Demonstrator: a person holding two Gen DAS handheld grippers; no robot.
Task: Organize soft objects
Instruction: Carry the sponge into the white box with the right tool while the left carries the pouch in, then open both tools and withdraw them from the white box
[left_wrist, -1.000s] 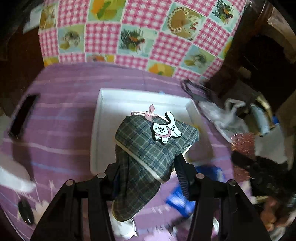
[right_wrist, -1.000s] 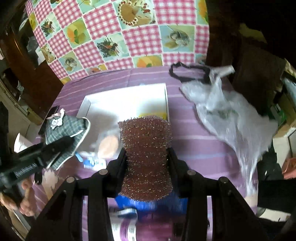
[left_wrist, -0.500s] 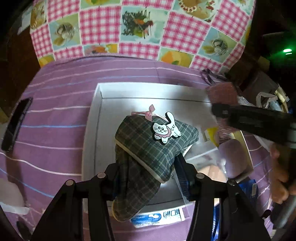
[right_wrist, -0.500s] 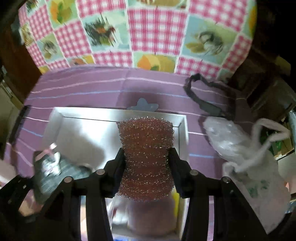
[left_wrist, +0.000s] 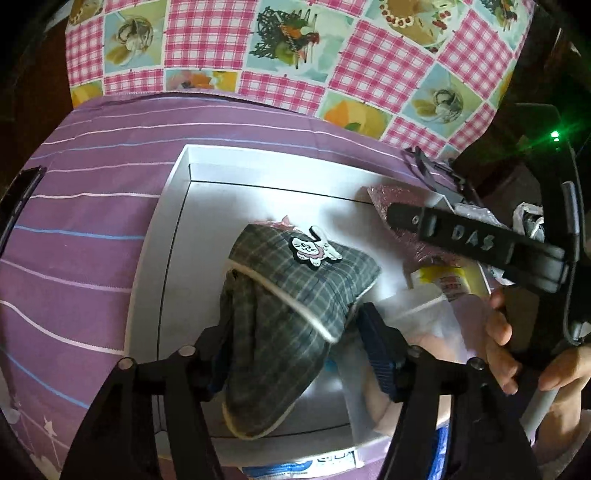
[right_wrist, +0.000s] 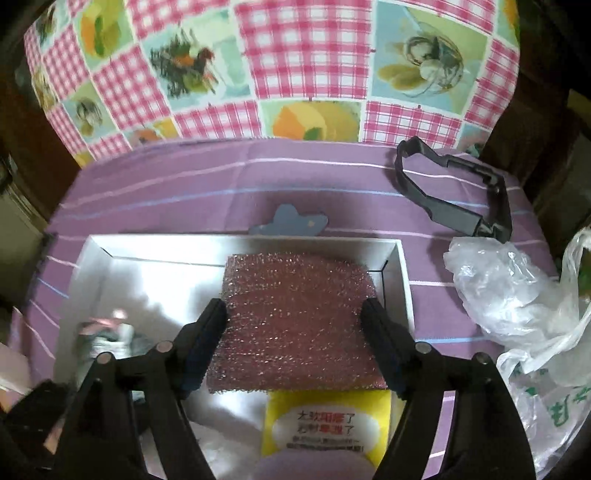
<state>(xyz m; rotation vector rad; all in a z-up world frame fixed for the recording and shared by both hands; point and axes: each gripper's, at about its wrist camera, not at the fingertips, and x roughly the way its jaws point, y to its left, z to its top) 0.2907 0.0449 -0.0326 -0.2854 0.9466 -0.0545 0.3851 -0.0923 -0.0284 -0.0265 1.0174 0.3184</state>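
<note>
My left gripper (left_wrist: 291, 325) is shut on a grey plaid slipper (left_wrist: 291, 295) with a cat badge, held over the white box (left_wrist: 177, 206). My right gripper (right_wrist: 295, 321) stands open around a pink glittery sponge (right_wrist: 295, 321), which lies at its full width in the far right corner of the white box (right_wrist: 404, 280); whether the pads touch it I cannot tell. The right gripper's finger (left_wrist: 472, 240) and the sponge (left_wrist: 384, 195) also show in the left wrist view. The slipper shows blurred at the left in the right wrist view (right_wrist: 107, 332).
A yellow-labelled packet (right_wrist: 325, 424) and a clear bagged item (left_wrist: 432, 321) lie in the box. On the purple striped cloth (right_wrist: 166, 192) lie a black plastic frame (right_wrist: 454, 195), a crumpled plastic bag (right_wrist: 517, 295) and a blue cloud shape (right_wrist: 291, 221). A checked pink cloth (right_wrist: 280, 66) hangs behind.
My right gripper has opened and the squeezed sponge has spread out flat in the box corner. My left gripper has carried the slipper further over the box.
</note>
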